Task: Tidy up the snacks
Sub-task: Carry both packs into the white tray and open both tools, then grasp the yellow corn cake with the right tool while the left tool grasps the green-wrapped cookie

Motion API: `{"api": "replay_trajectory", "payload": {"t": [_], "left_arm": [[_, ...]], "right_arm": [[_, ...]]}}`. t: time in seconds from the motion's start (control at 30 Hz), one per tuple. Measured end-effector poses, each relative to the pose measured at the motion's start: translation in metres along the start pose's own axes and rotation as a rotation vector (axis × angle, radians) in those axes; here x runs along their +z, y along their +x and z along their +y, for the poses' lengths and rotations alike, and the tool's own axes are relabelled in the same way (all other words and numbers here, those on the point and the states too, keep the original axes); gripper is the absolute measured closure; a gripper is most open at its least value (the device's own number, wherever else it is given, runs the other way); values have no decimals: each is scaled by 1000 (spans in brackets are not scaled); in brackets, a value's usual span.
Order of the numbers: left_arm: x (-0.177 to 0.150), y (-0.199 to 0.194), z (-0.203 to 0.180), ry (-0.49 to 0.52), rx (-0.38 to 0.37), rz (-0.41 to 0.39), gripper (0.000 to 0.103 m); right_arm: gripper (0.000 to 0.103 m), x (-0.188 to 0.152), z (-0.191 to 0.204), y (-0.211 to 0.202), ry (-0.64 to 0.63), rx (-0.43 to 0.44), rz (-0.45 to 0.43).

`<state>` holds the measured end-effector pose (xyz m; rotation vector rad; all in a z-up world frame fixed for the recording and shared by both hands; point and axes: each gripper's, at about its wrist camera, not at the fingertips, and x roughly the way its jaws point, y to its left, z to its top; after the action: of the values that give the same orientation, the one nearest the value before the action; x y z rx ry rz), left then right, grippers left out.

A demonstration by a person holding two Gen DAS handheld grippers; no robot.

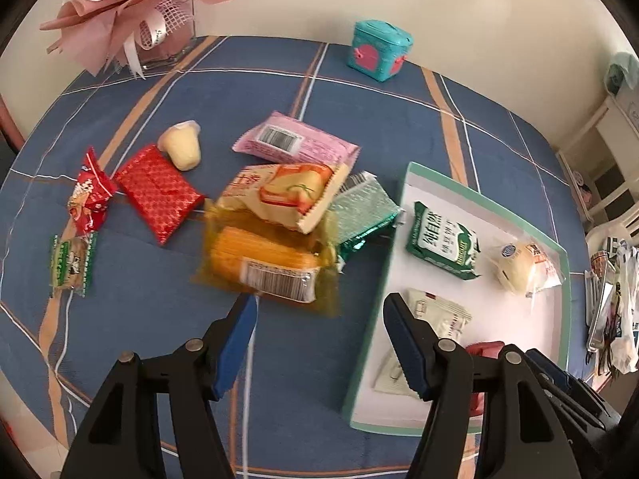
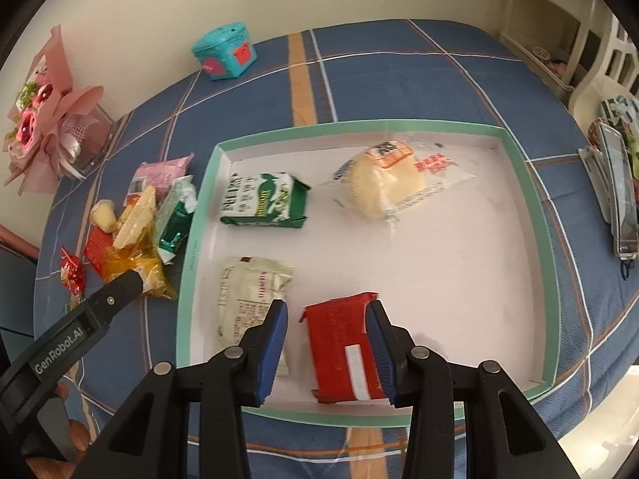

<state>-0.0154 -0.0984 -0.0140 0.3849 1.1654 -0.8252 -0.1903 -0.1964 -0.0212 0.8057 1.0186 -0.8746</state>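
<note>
My left gripper [image 1: 319, 307] hangs open over the blue cloth with nothing between its fingers. Just beyond it lies a blurred orange corn packet [image 1: 263, 263] in a loose pile with a beige bread packet [image 1: 287, 195], a green foil packet [image 1: 363, 207] and a pink packet [image 1: 295, 139]. The mint-rimmed white tray [image 2: 359, 124] holds a green-and-white packet [image 2: 263, 199], a wrapped bun [image 2: 383, 187] and a white sachet [image 2: 247, 303]. A red packet [image 2: 339, 347] lies in the tray between the jaws of my right gripper [image 2: 327, 311]; the right pad touches it, the left pad stands clear.
Left of the pile lie a red patterned packet [image 1: 159, 191], a jelly cup [image 1: 181, 145], a red candy bag [image 1: 90, 199] and a small green packet [image 1: 72, 263]. A teal box [image 1: 379, 50] and a pink bouquet [image 1: 120, 8] stand at the wall. Clutter [image 2: 615, 183] lines the table's right edge.
</note>
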Motion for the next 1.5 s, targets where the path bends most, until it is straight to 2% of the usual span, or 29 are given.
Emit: {"api": "replay_trajectory", "payload": {"t": [0.2, 0.27, 0.33, 0.53, 0.67, 0.73, 0.83, 1.03, 1.23, 1.5], "left_arm": [[1, 0, 4, -5, 7, -3, 35], [1, 0, 4, 0, 14, -5, 27], [1, 0, 2, 8, 33, -12, 17], [3, 2, 5, 12, 84, -24, 9], [4, 1, 7, 10, 95, -35, 9], [3, 1, 7, 17, 103, -40, 8], [3, 2, 7, 21, 116, -42, 1], [3, 1, 6, 29, 102, -41, 1], [4, 4, 10, 52, 102, -15, 1], [9, 1, 52, 0, 120, 3, 1]], "right_arm": [[58, -1, 6, 2, -15, -4, 4], [51, 0, 6, 2, -13, -7, 2], [32, 0, 4, 1, -8, -14, -5], [10, 1, 2, -2, -8, -34, -27], [0, 1, 3, -2, -10, -36, -39], [0, 0, 3, -3, -14, -40, -49], [0, 0, 4, -4, -22, -46, -63], [0, 1, 6, -4, -19, -55, -77], [0, 0, 18, 4, -22, -35, -45], [0, -2, 62, 14, -88, -9, -2]]}}
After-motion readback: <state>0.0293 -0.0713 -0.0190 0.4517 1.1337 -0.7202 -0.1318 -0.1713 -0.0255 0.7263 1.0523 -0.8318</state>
